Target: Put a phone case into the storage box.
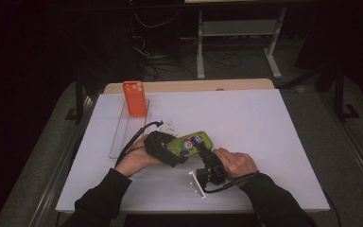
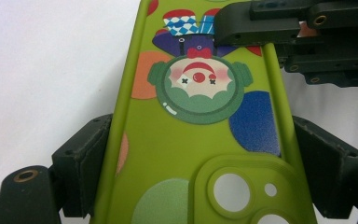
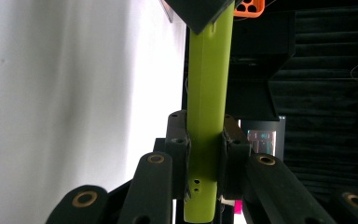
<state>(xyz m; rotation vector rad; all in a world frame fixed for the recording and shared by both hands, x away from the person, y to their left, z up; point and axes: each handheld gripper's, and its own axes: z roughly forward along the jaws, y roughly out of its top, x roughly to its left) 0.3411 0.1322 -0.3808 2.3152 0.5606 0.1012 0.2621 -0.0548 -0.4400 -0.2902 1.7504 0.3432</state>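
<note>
- Both your left gripper (image 1: 163, 147) and right gripper (image 1: 203, 150) clamp the green phone case (image 1: 190, 143), lifted just off the table (image 1: 264, 123).
- Next, probably carry it level toward the orange case (image 1: 135, 98); keep both grips matched.

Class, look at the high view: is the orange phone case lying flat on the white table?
No, the orange phone case stands upright at the clear tray's far end.

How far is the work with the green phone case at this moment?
Done: the green phone case is picked up, above the white table. In hand: the left tongs clamp its two long edges near the camera cut-out, and the right tongs pinch the other end across its thickness. Left: it is not yet set down anywhere. The orange case stands upright on a clear tray at the rear left, possibly the goal.
</note>
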